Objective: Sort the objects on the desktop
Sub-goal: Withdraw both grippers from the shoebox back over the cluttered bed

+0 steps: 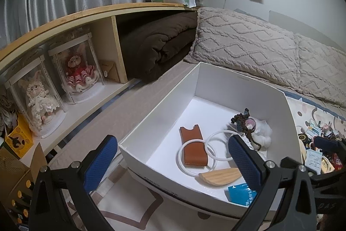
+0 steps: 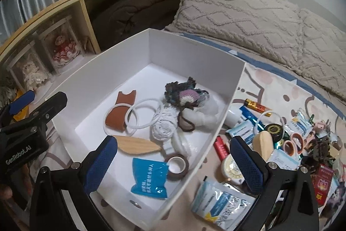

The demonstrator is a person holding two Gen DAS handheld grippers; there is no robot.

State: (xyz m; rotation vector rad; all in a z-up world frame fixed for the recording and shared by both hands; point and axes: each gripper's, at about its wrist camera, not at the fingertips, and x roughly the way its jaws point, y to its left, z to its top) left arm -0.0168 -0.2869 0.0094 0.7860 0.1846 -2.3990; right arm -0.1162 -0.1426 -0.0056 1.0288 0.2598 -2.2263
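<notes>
Sorting is partly done, by my judgement. The white box (image 2: 195, 51) already holds a brown leather sleeve (image 2: 120, 110), white rings (image 2: 143, 115), a wooden leaf-shaped piece (image 2: 138, 144), a blue packet (image 2: 149, 179), a tape roll (image 2: 176, 166) and a crochet bundle (image 2: 186, 90) lying on white fabric. A large pile (image 2: 281, 140) remains outside the box on its right: sachets, a round black tin (image 2: 273, 129), a red tube (image 2: 220, 147), a wooden oval (image 2: 262, 144) and many small items too tangled to name. I judge that most of the work is left. My left hand-held gripper (image 1: 177, 157) hangs above the near left part of the box, jaws spread wide, holding nothing. My right hand-held gripper (image 2: 175, 163) straddles the right wall of the box, one finger over the box interior, the other over the pile; it is likewise wide open and empty. The surface looks like a patterned mat (image 2: 270, 88) on a bed, not a desk. Room for moving: the box walls are tall and thin, so any drop must clear the rim from above. The far half of the box floor is bare and gives the best open landing area. Pillows (image 2: 248, 14) lie behind the box and pile, and a shelf (image 1: 71, 88) with boxed dolls stands well to the left. The pile is dense, so picking one item risks dragging its neighbours.
</notes>
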